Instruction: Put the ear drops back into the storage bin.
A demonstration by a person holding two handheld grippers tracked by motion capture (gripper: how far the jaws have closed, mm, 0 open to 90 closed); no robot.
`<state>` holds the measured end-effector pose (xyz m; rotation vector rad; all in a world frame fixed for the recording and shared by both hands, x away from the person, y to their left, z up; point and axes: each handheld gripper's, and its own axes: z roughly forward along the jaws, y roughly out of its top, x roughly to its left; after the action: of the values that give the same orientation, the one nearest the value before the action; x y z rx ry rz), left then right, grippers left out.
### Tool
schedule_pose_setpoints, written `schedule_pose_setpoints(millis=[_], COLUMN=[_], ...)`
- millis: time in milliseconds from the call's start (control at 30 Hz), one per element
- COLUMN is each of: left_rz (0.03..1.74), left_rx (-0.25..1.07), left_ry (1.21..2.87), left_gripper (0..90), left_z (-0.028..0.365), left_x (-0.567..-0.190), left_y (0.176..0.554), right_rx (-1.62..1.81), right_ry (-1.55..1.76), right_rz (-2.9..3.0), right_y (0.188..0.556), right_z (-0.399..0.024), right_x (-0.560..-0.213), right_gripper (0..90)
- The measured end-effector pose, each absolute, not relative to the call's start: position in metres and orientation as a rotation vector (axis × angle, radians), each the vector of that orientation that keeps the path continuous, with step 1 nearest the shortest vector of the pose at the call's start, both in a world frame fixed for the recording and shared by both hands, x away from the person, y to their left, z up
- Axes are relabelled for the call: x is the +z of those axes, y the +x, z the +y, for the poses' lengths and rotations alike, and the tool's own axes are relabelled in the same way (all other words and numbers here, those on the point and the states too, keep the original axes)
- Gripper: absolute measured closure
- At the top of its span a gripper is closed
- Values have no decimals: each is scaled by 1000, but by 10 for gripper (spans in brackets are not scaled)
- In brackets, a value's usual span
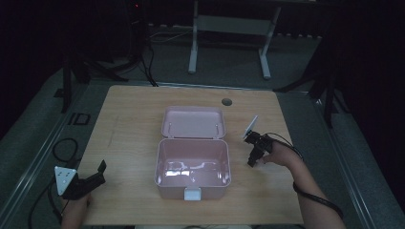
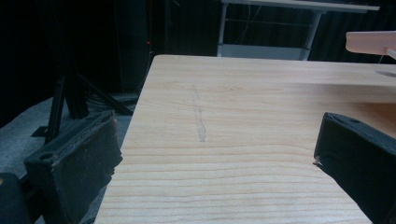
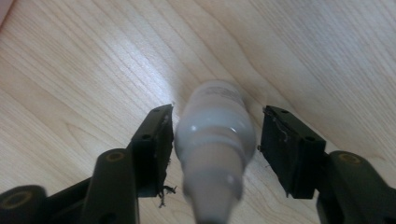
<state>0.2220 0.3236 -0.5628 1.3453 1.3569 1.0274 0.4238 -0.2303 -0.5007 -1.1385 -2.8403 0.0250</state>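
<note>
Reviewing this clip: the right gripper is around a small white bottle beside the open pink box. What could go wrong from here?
1. The white bottle stands upright between the right gripper's fingers; one seems to touch it and the other shows a gap, so an uneven squeeze may tip it.
2. Its rounded, tapering body might slip from the fingers when lifted.
3. The pink box sits close by, so a low carry may clip its wall.

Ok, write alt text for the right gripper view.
A small white bottle stands on the wooden table between the right gripper's two black jaws; the left jaw touches it, while a narrow gap remains at the right jaw.
</note>
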Motion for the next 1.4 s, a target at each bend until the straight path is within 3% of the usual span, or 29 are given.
schedule_pose_setpoints(millis=[433,767,1400], left_rz=[1360,1357,1361], left_rx=[1028,1028,1029], left_ry=[1345,1346,1346], left_gripper=[5,5,5], left_z=[323,323,323], left_x=[-563,-563,-563], left_y=[222,222,222], right_rx=[82,94,123], right_ry=[-1081,-912,-117], right_rz=[-2863,-2970,-3103], right_y=[425,416,370], right_z=[-226,-227,-224], right_x=[-504,-494,-493], right_gripper=[590,594,595])
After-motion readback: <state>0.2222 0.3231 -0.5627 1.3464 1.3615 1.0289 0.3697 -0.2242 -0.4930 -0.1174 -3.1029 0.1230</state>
